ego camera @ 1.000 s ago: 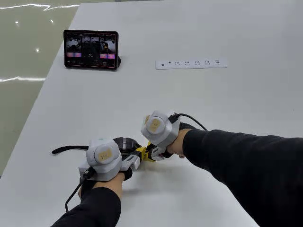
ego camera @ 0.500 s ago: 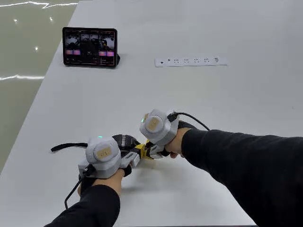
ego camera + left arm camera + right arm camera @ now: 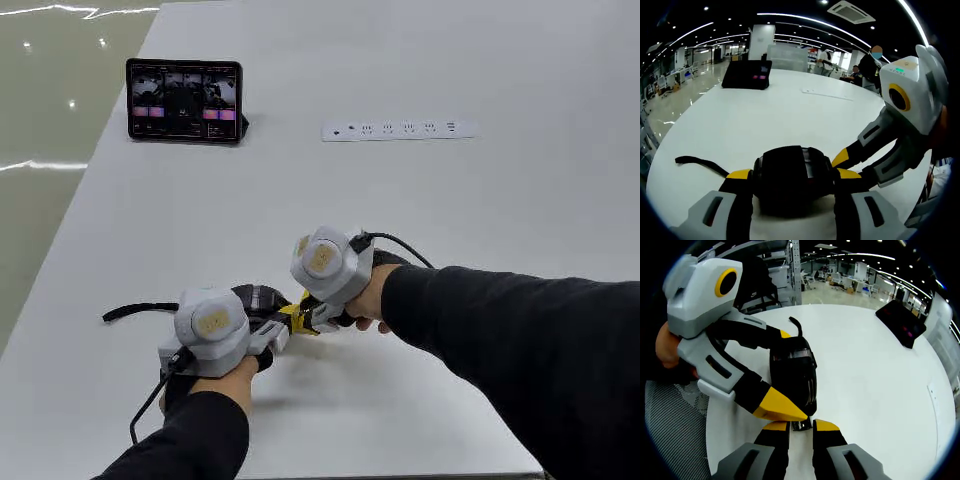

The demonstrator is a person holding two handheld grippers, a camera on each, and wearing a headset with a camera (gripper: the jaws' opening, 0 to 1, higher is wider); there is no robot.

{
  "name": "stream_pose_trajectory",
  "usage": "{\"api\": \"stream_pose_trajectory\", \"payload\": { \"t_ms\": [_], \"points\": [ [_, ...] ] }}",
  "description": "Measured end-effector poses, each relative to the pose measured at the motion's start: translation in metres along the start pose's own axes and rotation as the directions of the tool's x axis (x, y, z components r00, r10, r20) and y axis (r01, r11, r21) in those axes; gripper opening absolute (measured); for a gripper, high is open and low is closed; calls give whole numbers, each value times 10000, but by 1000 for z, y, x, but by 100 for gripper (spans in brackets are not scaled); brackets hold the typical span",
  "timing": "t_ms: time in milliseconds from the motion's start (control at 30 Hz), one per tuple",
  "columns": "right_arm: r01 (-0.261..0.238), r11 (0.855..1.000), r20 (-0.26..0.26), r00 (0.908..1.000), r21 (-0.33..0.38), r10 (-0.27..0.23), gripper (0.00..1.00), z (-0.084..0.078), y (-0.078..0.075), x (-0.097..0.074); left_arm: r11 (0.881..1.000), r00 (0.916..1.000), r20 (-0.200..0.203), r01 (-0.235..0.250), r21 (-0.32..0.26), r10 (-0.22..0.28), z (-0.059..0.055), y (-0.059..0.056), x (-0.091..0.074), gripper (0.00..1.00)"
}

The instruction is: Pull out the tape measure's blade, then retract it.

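Start of pull-out: both grippers on the tape, near edge of table.
Left gripper [image 3: 792, 175] partly closed, jaws clamped on either side of the black tape [image 3: 792, 372], which sits on the white table [image 3: 400, 220] just in front of the person. Right gripper [image 3: 801, 427] nearly shut, tips pinching the small metal hook [image 3: 801, 424] at the case mouth. Little or no blade out, far as I can see. Black strap [image 3: 135, 312] trails left from the case. Farther back: power strip [image 3: 398, 130], tablet [image 3: 184, 100] propped at far left. Judged step: blade gripped, draw not yet begun. Next move calls for the right gripper to pull straight away from the case, pinch firm, while the left gripper braces the case against sliding.
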State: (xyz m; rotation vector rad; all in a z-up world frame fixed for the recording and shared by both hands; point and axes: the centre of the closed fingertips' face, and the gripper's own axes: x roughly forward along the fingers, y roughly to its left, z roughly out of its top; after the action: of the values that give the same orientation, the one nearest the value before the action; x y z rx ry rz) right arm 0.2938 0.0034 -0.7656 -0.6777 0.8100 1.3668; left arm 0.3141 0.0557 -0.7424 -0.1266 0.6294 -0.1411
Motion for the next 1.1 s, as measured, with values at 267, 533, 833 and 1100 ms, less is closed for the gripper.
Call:
{"api": "stream_pose_trajectory", "payload": {
  "t_ms": [267,533,833,1100],
  "points": [
    [64,9999,-2,10000,-111,-64,18,-2,4,-9,9999,10000,26,91,-71,-91,3,1,-3,67],
    [276,9996,245,9993,96,-278,21,-5,4,-21,9987,9988,-27,490,147,-490,7,-5,-6,85],
    [620,9954,780,9947,734,-677,26,-10,1,-40,9896,9915,-243,1292,625,-1279,8,-9,-11,99],
    [964,9880,1071,9882,1206,-1095,28,-23,-1,-61,9678,9800,-522,1978,1560,-1919,11,-6,-18,99]
  ]
}}
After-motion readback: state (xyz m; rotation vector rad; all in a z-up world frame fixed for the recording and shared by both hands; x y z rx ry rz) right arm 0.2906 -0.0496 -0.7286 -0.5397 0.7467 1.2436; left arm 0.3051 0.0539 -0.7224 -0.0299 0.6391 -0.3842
